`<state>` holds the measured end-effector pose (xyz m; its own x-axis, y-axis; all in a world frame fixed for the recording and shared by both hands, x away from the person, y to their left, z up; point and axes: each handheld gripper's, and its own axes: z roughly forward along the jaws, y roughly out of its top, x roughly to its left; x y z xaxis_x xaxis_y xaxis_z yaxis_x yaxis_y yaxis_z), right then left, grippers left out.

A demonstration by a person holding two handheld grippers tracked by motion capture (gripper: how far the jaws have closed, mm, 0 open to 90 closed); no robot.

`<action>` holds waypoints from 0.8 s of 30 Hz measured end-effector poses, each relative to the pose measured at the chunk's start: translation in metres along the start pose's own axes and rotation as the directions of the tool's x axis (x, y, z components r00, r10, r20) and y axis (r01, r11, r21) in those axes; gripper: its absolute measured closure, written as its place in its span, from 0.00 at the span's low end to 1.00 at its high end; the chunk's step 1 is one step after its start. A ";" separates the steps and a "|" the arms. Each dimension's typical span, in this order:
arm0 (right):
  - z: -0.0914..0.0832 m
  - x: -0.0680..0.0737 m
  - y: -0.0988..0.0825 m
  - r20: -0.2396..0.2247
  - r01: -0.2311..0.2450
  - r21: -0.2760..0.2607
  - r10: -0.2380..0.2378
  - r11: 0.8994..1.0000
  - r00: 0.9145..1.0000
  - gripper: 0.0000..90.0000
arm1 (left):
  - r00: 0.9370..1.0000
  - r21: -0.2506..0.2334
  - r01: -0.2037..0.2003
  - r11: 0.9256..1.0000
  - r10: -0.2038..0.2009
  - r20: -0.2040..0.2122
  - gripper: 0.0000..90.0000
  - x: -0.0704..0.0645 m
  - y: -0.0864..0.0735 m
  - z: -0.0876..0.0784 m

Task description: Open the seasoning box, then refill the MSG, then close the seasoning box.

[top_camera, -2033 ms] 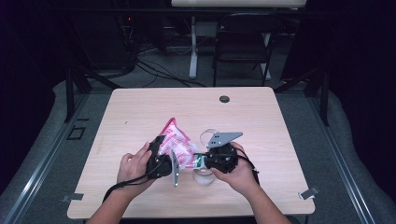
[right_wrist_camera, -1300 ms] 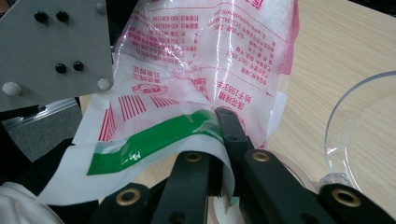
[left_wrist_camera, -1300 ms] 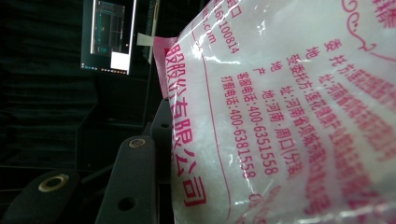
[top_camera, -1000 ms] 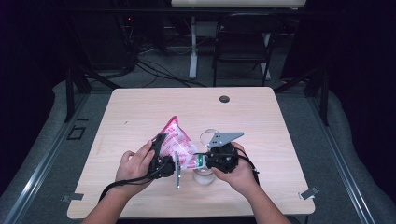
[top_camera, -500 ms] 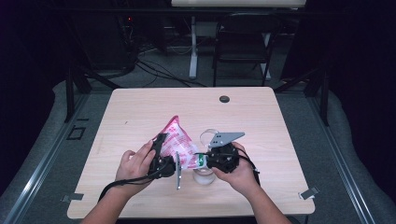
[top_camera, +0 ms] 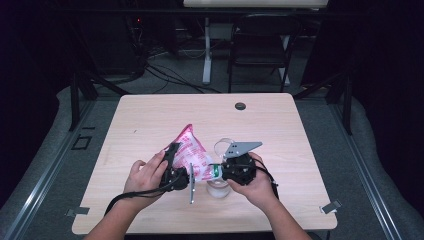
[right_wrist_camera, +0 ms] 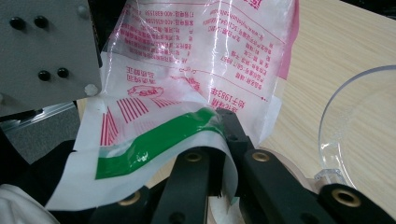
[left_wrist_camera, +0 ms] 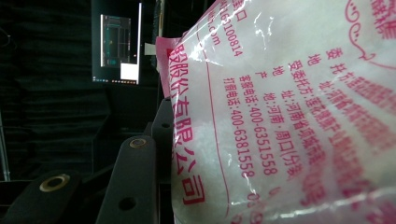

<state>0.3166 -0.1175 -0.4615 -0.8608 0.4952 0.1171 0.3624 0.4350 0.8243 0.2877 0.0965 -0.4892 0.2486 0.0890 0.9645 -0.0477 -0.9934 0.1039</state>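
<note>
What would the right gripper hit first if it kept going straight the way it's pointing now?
The right gripper already has the pink-printed plastic bag pinched at its green-striped corner, so it would push further into the bag, likely then toward the left gripper beyond, though depth is unclear.

The bag (top_camera: 192,152) stands between the left gripper (top_camera: 172,172) and right gripper (top_camera: 225,170); a bowl (top_camera: 220,187) lies just before them.

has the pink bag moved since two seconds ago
No. The pink bag keeps its place against the table's dark grommet, held between both tongs.
</note>
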 end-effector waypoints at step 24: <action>-0.002 -0.002 -0.001 0.005 0.000 -0.006 0.000 1.000 1.000 1.00 | 1.000 -0.008 -0.016 1.000 0.016 0.001 0.68 0.002 0.003 -0.001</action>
<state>0.3170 -0.1200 -0.4610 -0.8591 0.4989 0.1145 0.3604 0.4308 0.8274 0.2869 0.0935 -0.4863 0.2484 0.0727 0.9659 -0.0599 -0.9941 0.0902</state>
